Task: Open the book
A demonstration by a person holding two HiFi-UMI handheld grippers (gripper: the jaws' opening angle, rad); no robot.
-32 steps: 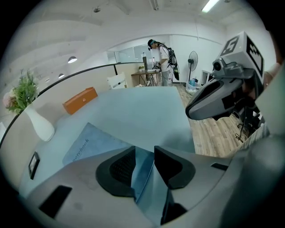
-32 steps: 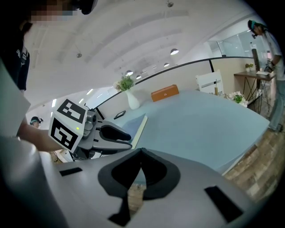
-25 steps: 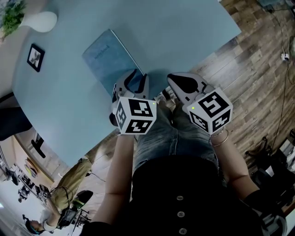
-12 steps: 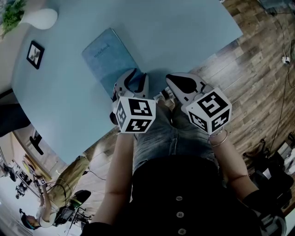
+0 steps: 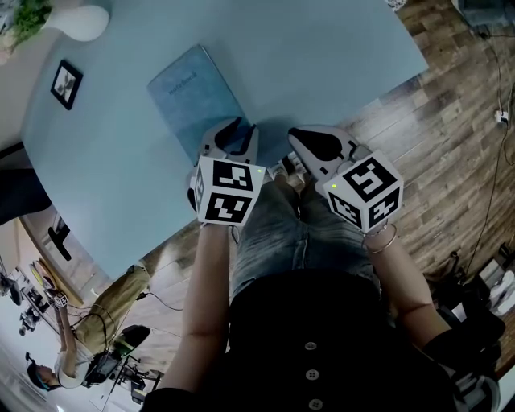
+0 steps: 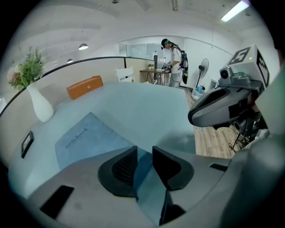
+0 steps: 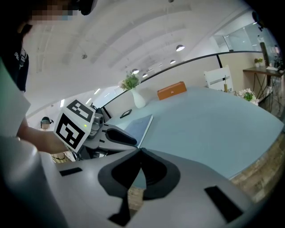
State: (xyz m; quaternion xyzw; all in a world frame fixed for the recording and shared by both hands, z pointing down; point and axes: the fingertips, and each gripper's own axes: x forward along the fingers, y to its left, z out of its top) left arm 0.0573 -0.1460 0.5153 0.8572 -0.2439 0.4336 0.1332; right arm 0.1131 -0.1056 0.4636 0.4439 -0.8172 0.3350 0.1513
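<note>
my left tongs [image 6: 144,155] hang low over the near corner of the book [image 5: 191,95], their two dark pads a little apart with nothing pinched; through the narrow gap i see only blue cover below. the book lies shut and flat on the pale blue bench [image 5: 322,56], cover up, with the word "notebook" printed on it, its near corner close to the bench edge in front of me. my right tongs [image 7: 140,153] are pressed together, tips meeting, with nothing in them. they are held just beside the left ones, to the right of the book, over the bench edge. past the book and well apart from it, a small black picture frame [image 5: 66,83] sits near a white vase [image 5: 76,20] with a green plant in it, and an orange box [image 6: 84,87] rests at the far rim of the bench. wooden floor [image 5: 434,121] shows to my right.
</note>
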